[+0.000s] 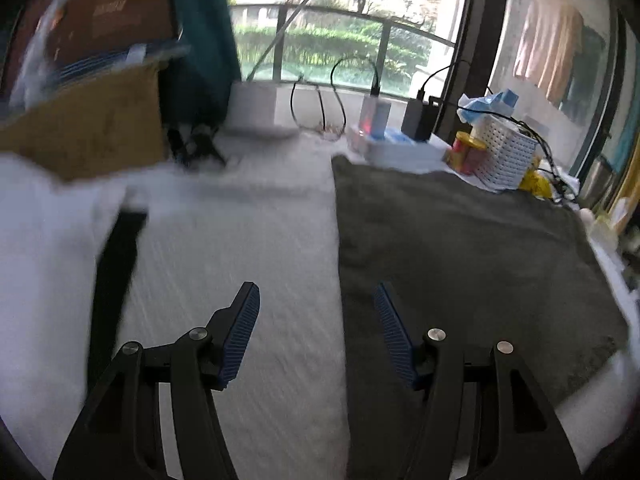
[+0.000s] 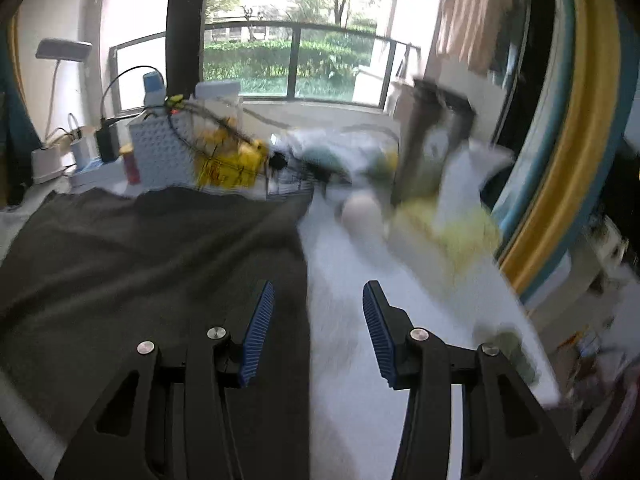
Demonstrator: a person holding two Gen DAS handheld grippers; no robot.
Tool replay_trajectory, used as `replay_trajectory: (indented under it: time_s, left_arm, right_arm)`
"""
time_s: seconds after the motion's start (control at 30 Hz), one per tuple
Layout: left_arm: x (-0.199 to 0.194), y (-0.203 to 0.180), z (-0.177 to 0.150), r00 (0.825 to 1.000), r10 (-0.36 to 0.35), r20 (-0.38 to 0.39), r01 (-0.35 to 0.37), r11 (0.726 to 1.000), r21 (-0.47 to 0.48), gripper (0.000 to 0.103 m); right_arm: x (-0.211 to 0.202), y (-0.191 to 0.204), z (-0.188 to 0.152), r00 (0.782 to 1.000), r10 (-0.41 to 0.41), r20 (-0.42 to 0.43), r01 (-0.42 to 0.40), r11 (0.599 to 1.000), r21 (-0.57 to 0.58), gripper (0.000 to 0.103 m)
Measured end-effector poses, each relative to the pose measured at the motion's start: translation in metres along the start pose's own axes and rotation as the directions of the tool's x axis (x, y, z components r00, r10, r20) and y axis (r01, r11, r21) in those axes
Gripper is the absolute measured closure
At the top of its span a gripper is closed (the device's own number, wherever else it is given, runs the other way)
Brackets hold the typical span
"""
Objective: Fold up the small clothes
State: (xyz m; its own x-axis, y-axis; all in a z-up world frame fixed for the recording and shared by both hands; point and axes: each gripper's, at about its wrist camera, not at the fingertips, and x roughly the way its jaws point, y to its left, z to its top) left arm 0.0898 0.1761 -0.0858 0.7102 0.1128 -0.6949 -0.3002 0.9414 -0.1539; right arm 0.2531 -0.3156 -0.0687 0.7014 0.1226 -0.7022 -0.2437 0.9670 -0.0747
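Beyond a wide window with a dark railing and green hedges, daylight falls on a white-covered tabletop (image 1: 248, 248) that fills both views. Most of its right half, as the left wrist camera sees it, lies under a dark grey-green fabric garment (image 1: 460, 248), spread flat with its straight left edge running toward the camera; its near end is cut off by the frame. At the far edge stand a brown cardboard box (image 1: 88, 128), a white perforated plastic basket (image 1: 506, 156) with black cables across it, and a small red-and-yellow can (image 1: 466, 152) just beside the basket. Motion blur smears the left side of the left view and the right side of the right view, so the pale and yellow items there cannot be made out. The left gripper (image 1: 316, 300) hovers over the garment's left edge, jaws wide apart and gripping nothing. The right gripper (image 2: 318, 300) hovers over the garment's (image 2: 140, 264) right edge, jaws likewise spread wide and empty.
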Motion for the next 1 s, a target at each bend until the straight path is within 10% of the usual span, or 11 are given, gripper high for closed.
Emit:
replay_trajectory:
  time_s: [0.5, 0.6, 0.7, 0.73, 0.8, 1.0]
  left_arm:
    - [-0.021, -0.003, -0.059, 0.992, -0.040, -0.119, 0.043, 0.999, 0.026, 0.040]
    - [-0.021, -0.014, -0.063, 0.992, 0.010, -0.125, 0.003, 0.994, 0.107, 0.040]
    - [-0.020, -0.023, -0.065, 0.990, 0.057, -0.127, -0.036, 0.986, 0.161, 0.041]
    - [-0.021, -0.023, -0.064, 0.991, 0.045, -0.127, -0.025, 0.987, 0.157, 0.045]
    - [-0.024, -0.019, -0.064, 0.992, -0.002, -0.126, 0.018, 0.991, 0.131, 0.098]
    - [-0.057, -0.027, -0.063, 0.993, -0.036, -0.110, 0.047, 0.994, 0.098, 0.099]
  right_arm:
    - [-0.025, 0.002, -0.091, 0.991, 0.058, -0.122, -0.041, 0.989, 0.139, 0.058]
    - [-0.027, 0.013, -0.092, 0.985, 0.123, -0.118, -0.113, 0.989, 0.091, 0.096]
    - [-0.029, 0.020, -0.093, 0.989, 0.095, -0.113, -0.091, 0.995, 0.039, 0.096]
    - [-0.029, 0.018, -0.094, 0.989, 0.098, -0.108, -0.094, 0.995, 0.045, 0.097]
    - [-0.032, 0.015, -0.096, 0.990, 0.099, -0.100, -0.095, 0.994, 0.045, 0.097]
    - [-0.041, 0.013, -0.093, 0.995, 0.065, -0.081, -0.067, 0.997, -0.026, 0.097]
